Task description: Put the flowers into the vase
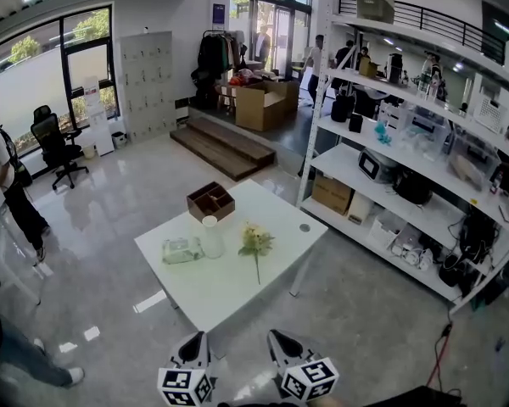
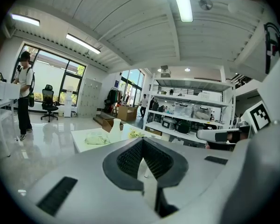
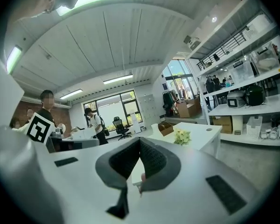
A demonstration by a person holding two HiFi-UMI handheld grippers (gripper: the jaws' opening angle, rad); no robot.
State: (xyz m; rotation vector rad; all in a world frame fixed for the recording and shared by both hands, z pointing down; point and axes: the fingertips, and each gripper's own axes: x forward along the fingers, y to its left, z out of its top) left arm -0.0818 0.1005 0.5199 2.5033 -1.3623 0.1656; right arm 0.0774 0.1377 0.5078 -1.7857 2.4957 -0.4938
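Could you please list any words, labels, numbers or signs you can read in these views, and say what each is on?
No text is legible in any view.
On the far wall, a blue sign: too small to read.
On the left marker cube and the right marker cube: black-and-white square patterns only, no letters.
On the cardboard box on the shelf: any print is too small to read.
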